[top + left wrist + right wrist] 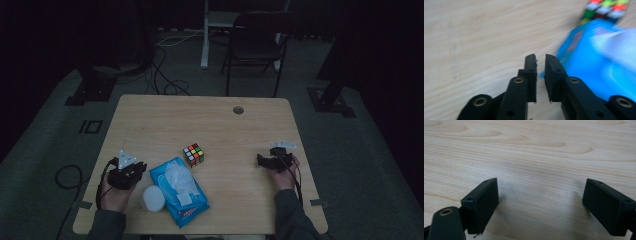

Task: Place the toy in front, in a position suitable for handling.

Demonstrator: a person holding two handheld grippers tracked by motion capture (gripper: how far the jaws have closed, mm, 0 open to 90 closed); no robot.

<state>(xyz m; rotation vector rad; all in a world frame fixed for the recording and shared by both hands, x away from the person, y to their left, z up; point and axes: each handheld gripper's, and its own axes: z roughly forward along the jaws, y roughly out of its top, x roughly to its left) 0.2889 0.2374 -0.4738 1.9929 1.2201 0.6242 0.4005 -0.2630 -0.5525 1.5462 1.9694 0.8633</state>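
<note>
A scrambled colour cube [193, 154] stands near the middle of the wooden table [165, 120]. A blue wipes pack [180, 191] with a white tissue sticking out lies just in front of it, and a small white round container [152, 198] sits at the pack's left. My left gripper [131, 170] hovers left of the pack. In the left gripper view its jaws [540, 58] stand a narrow gap apart with nothing between them, the pack [599, 62] at their right and the cube [606, 10] beyond. My right gripper [265, 161] rests at the right, jaws [541, 192] wide over bare wood.
A round cable hole [238, 110] sits in the table's far side. A dark folding chair [255, 45] and floor cables [165, 75] lie beyond the table. Bare wood stretches between the cube and the right gripper.
</note>
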